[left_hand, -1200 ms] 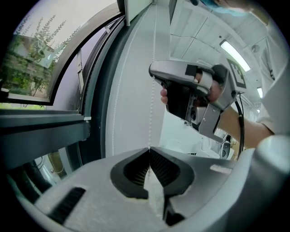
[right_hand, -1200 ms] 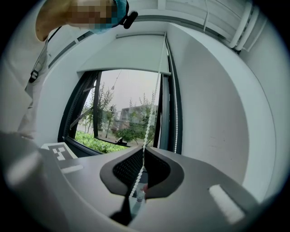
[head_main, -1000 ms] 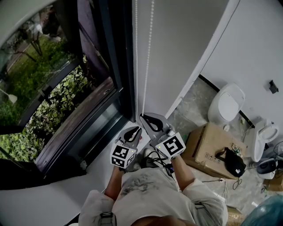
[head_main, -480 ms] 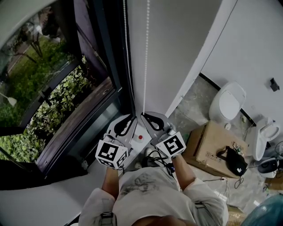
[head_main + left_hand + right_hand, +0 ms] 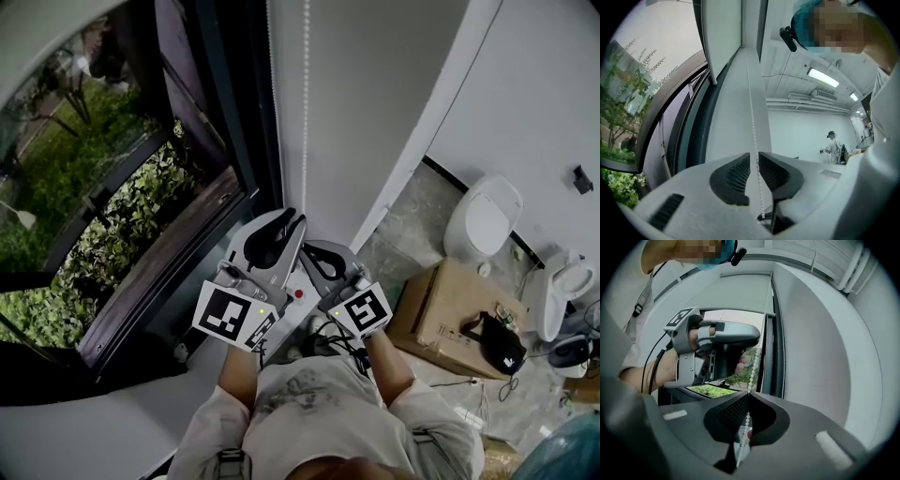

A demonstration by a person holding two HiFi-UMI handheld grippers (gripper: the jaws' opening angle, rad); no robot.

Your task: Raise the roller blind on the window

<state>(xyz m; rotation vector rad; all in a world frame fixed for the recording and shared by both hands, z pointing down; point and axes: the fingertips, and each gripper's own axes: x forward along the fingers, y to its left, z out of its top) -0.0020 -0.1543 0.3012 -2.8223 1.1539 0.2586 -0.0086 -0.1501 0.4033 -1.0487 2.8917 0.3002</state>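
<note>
Two white bead-chain strands hang beside the dark window frame (image 5: 239, 141). The left strand (image 5: 271, 112) runs down to my left gripper (image 5: 292, 218), which is raised above the right one. In the left gripper view the chain (image 5: 752, 126) passes through the narrow gap of the left gripper (image 5: 754, 155); its jaws stand slightly apart, open. My right gripper (image 5: 304, 247) sits lower on the right strand (image 5: 306, 112). In the right gripper view its tips (image 5: 748, 393) are shut on the chain (image 5: 753, 371). The pale blind (image 5: 736, 314) shows high in the window.
Greenery lies outside the glass (image 5: 112, 216). To the right on the floor are a white toilet (image 5: 483, 220), a cardboard box (image 5: 448, 302) with a black bag (image 5: 497, 345), and another white fixture (image 5: 562, 286). A white wall (image 5: 384, 103) borders the chain.
My left gripper has risen up along the left chain strand, from below the right gripper to above it. The right gripper has stayed about where it was.
</note>
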